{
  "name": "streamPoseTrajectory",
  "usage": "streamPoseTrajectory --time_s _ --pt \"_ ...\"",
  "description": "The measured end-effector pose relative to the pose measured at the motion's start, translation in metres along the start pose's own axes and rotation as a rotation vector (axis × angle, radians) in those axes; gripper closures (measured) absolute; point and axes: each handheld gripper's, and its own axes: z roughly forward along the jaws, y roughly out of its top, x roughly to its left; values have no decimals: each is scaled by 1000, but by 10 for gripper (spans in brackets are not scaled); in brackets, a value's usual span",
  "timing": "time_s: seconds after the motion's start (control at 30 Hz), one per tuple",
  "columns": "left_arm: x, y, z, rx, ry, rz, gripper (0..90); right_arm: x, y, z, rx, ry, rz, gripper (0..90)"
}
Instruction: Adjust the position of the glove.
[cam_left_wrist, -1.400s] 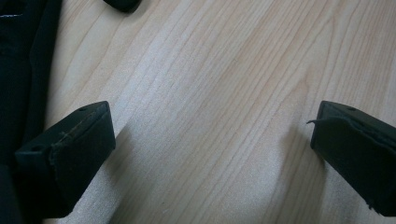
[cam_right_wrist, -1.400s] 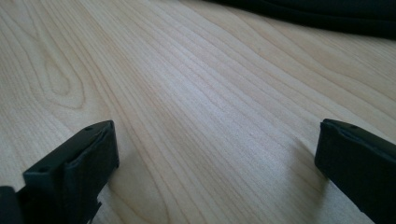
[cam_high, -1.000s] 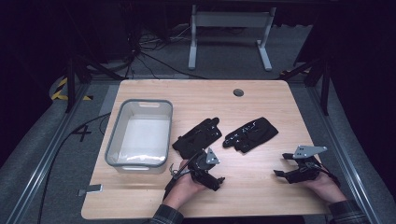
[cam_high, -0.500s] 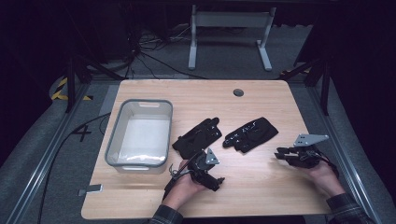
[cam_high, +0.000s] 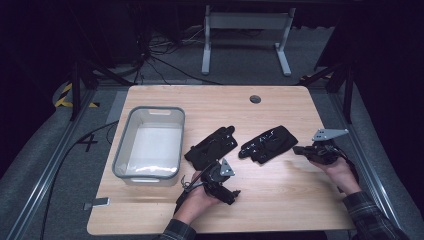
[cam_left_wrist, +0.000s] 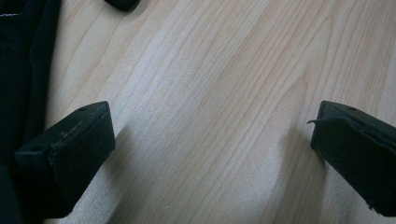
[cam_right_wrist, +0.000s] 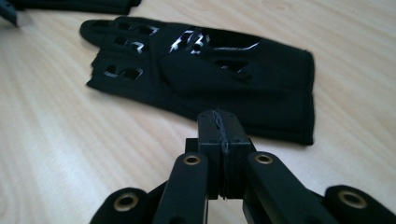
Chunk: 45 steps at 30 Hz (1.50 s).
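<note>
Glove (cam_right_wrist: 205, 70) lies just beyond the closed right tongs (cam_right_wrist: 219, 123); left tongs (cam_left_wrist: 210, 154) gape wide

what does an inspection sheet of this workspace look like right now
surface: wooden table, grommet hole near far edge
job's things: two black gloves flat, left glove and right glove, apart; grey bin at left
clutter: small grey tag at near left corner
grippers: left gripper open over bare wood; right gripper shut, empty, pointed at right glove cuff
cables: floor cables behind the table
surroundings: dark floor, white stand, yellow-black tape
</note>
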Motion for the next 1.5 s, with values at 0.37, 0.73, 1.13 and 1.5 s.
streamPoseTrajectory --time_s 0.37,0.73,1.13,1.5 --pt "1 0 0 1 -5 4 1 -27 11 19 4 -48 12 899" --pt "1 0 0 2 -5 4 1 -44 8 35 69 -88 27 898" --pt "1 0 0 2 -4 4 2 -42 0 32 113 -90 9 900" --pt "1 0 0 0 -5 2 3 -32 -15 12 137 -46 6 900"
